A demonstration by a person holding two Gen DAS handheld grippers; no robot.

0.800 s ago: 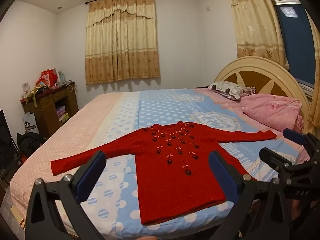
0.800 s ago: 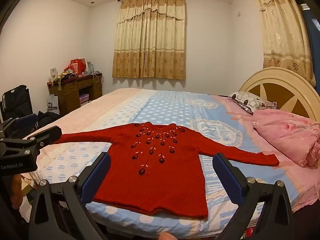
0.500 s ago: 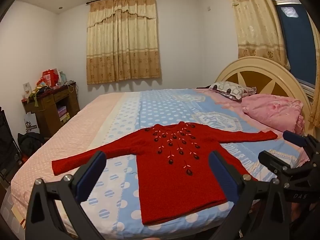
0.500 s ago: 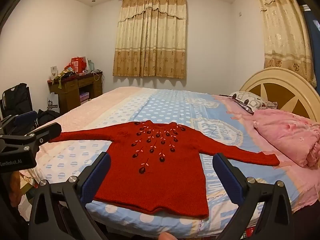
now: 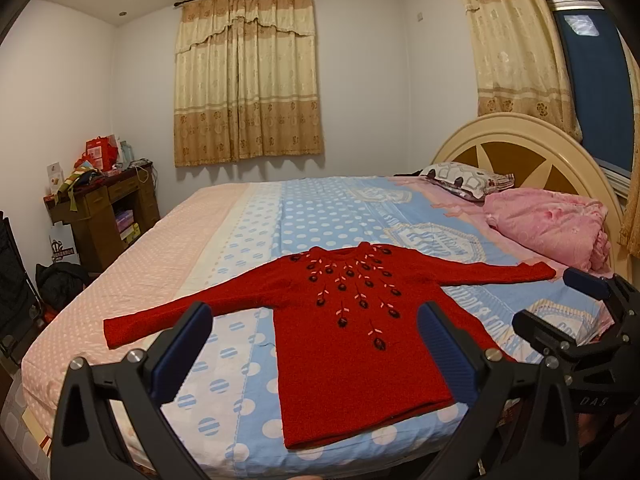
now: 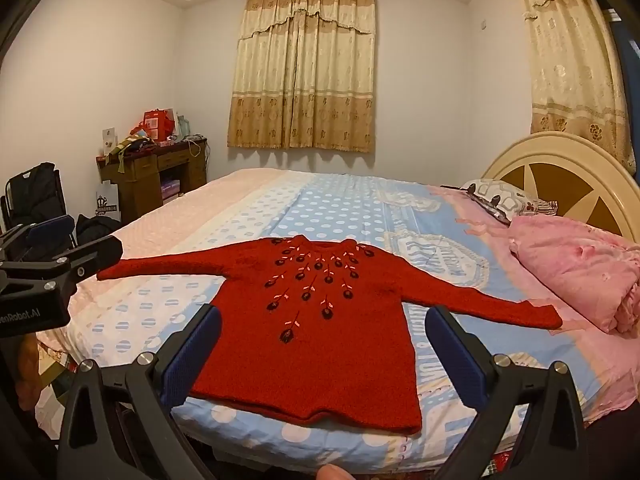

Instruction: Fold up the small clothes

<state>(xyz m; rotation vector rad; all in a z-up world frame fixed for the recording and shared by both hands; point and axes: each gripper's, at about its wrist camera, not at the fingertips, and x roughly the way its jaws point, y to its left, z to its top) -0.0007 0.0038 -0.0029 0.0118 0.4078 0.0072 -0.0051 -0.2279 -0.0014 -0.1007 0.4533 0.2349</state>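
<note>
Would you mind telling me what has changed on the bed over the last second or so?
Nothing has visibly changed. The red sweater still lies flat on the bed with both sleeves spread, and the left gripper and right gripper stay open and short of it, holding nothing.

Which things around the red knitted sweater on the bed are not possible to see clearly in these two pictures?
- Red knitted sweater: in the left wrist view, the left gripper's right finger covers its lower right edge.
- Items on the brown wooden desk: too small to identify in either view.
- Printed blue emblem on the bedsheet: lettering too distorted to read.
- Right gripper: in the left wrist view, only partly inside the right edge.
</note>
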